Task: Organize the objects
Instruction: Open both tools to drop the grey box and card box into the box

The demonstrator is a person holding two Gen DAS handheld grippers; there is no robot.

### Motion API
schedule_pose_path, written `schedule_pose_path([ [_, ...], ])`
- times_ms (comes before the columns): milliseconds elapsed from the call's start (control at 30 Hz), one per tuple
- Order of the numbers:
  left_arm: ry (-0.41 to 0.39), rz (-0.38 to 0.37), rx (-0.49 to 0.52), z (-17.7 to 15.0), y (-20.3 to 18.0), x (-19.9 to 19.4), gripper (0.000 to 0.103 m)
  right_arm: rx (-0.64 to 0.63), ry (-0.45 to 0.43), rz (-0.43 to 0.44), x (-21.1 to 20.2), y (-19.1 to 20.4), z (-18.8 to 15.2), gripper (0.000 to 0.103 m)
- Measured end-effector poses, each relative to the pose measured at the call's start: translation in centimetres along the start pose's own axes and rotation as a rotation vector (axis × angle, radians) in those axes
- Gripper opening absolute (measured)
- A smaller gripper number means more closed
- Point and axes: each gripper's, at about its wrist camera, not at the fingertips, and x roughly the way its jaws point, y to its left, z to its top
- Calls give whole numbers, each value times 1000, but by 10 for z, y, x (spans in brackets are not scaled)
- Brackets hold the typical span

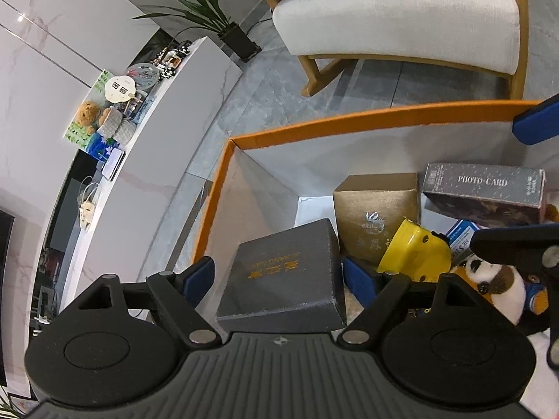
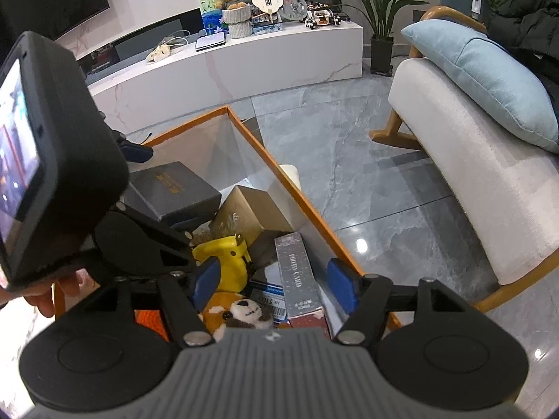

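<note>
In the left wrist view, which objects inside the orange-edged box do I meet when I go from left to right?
dark grey box → gold box → yellow toy → plush toy. The PHOTO CARD box lies further back, above the yellow toy and the plush toy.

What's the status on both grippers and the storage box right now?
Left gripper open around the dark gray box, over the orange-rimmed bin. Right gripper open, empty, above the photo card box. Yellow toy and plush crowd alongside.
</note>
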Motion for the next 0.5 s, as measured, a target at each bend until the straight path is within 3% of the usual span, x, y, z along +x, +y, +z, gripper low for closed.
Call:
schedule_pose_path([
  [500, -76, -14, -102, 0, 22, -33, 103, 13, -17, 26, -9, -6, -1, 70],
])
